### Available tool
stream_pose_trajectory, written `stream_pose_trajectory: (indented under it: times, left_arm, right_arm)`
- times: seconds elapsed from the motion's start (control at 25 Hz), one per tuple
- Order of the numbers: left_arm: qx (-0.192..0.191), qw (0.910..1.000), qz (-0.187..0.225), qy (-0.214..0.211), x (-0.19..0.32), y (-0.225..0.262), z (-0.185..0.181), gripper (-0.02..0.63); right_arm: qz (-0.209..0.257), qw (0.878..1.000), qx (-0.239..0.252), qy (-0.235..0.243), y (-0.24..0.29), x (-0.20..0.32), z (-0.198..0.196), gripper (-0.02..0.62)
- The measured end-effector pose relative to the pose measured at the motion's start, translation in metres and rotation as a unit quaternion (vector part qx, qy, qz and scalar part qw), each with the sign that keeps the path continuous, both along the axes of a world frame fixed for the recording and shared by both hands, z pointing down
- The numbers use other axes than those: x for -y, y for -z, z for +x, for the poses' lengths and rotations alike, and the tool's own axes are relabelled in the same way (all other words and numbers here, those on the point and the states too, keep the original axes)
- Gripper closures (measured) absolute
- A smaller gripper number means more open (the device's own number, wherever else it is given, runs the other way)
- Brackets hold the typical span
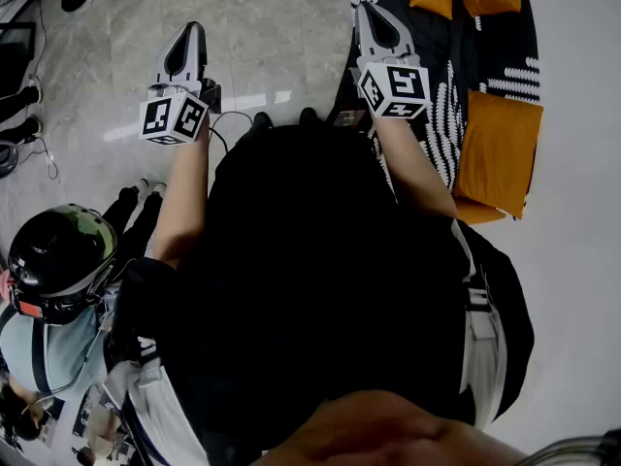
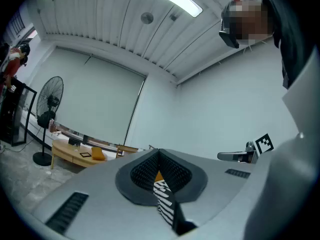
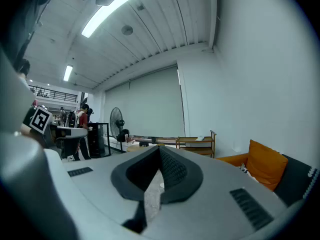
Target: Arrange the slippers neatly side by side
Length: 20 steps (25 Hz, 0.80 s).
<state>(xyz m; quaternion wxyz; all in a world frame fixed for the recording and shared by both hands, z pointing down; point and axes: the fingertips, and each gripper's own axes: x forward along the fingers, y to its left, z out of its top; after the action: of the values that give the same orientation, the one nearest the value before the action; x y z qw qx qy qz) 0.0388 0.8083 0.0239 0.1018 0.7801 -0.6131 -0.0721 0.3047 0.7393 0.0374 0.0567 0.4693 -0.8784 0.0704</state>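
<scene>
No slipper shows in any view. In the head view I hold both grippers up in front of my body, over the marble floor (image 1: pixel 262 37). My left gripper (image 1: pixel 193 29) is shut, its jaws meeting at the tip with nothing between them; its own view looks level across the room past the closed jaws of the left gripper (image 2: pixel 159 152). My right gripper (image 1: pixel 368 9) is shut and empty too, above the edge of a black-and-white patterned cover (image 1: pixel 441 134). In its own view the right gripper (image 3: pixel 160 149) has its pads closed together.
Orange cushions (image 1: pixel 500 149) lie on the patterned cover at the right. Another person in a helmet (image 1: pixel 60 250) stands at lower left. Cables (image 1: pixel 228 119) trail on the floor. A standing fan (image 2: pixel 50 109), a low wooden table (image 2: pixel 70 151) and a wooden shelf (image 3: pixel 196 143) stand farther off.
</scene>
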Motion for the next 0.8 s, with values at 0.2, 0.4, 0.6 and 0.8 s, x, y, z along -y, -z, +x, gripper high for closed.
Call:
stream_pose_trajectory:
  times: [0.2, 0.4, 0.6, 0.8]
  left_arm:
    - [-0.009, 0.9999, -0.004, 0.007, 0.005, 0.000, 0.016, 0.591]
    - [-0.019, 0.9996, -0.002, 0.019, 0.001, 0.001, 0.029, 0.591]
    - [-0.027, 0.9994, -0.003, 0.020, -0.005, 0.001, 0.040, 0.591]
    - [-0.040, 0.9991, -0.002, 0.016, -0.016, 0.004, 0.046, 0.591]
  right_arm:
    - [0.005, 1.000, 0.007, 0.001, 0.002, 0.004, 0.025, 0.563]
    - [-0.014, 1.000, 0.026, 0.009, -0.011, 0.000, 0.047, 0.563]
    - [-0.020, 0.998, 0.045, 0.026, -0.017, -0.009, 0.057, 0.563]
    - [-0.020, 0.998, 0.047, 0.040, -0.017, -0.015, 0.061, 0.563]
